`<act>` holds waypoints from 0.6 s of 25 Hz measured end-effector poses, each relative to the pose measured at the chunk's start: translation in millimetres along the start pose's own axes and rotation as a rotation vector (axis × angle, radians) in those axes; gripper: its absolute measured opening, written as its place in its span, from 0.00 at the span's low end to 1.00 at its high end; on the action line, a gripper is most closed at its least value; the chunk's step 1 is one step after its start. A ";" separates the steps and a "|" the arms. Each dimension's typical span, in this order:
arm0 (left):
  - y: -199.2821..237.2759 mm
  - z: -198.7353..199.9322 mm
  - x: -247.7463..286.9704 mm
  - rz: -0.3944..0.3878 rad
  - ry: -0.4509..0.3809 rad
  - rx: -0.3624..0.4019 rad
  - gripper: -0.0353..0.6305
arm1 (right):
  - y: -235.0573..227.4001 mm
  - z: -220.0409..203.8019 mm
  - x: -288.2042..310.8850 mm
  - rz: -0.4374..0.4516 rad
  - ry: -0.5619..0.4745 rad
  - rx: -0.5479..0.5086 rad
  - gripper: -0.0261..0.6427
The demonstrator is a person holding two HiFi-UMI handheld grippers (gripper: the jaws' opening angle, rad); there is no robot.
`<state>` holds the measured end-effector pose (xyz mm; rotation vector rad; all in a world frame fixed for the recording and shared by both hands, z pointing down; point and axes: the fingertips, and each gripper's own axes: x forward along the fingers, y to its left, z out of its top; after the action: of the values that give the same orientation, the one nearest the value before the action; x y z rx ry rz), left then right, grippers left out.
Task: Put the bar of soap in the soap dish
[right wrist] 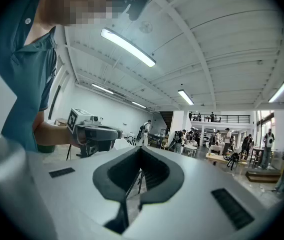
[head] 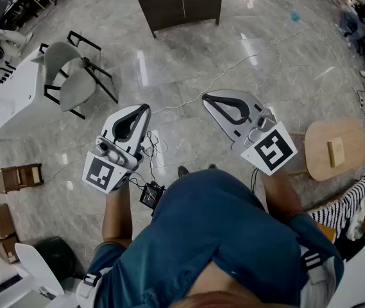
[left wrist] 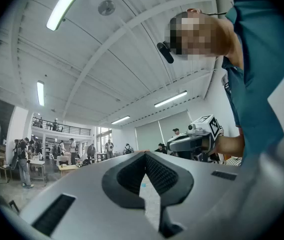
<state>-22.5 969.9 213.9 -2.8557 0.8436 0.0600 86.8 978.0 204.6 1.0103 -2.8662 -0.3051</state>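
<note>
Out over the grey marble floor [head: 188,50], nowhere near any worktop, the person in the teal shirt [head: 220,236] is holding both tools level in front of them. The left claw [head: 146,108] is closed, tips pressed together, and its own view shows nothing between the pads, just the big hall and people far off behind them. Same deal with the right claw [head: 205,97]: jaws together, empty, pointing out over the floor. The two sit side by side, apart from each other, and each one shows up in the other's camera.

As for the soap stuff, the only candidate I can spot is a small pale block [head: 335,151] lying around the middle of a round wooden worktop [head: 352,130] off to the person's right, well apart from both claws. Too small to tell if it's the bar or the dish, honestly.

Other bits in the head view: a dark cabinet [head: 182,2] at the top edge, a grey chair [head: 73,76] on black legs to the left, and a thin cable [head: 233,66] trailing across the floor.
</note>
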 end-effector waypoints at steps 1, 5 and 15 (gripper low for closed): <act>-0.2 -0.4 0.1 0.000 -0.001 -0.001 0.06 | 0.5 -0.7 -0.1 0.000 0.001 0.001 0.06; -3.1 -1.3 3.0 -0.001 -0.003 0.003 0.06 | -0.2 -3.4 -3.2 0.000 0.001 0.002 0.06; -19.7 -2.9 19.5 -0.001 0.001 0.008 0.06 | -8.3 -9.7 -22.3 -0.007 -0.006 0.007 0.06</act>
<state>4.5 975.2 217.9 -2.8487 0.8411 0.0544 110.7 984.2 212.0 1.0230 -2.8714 -0.2988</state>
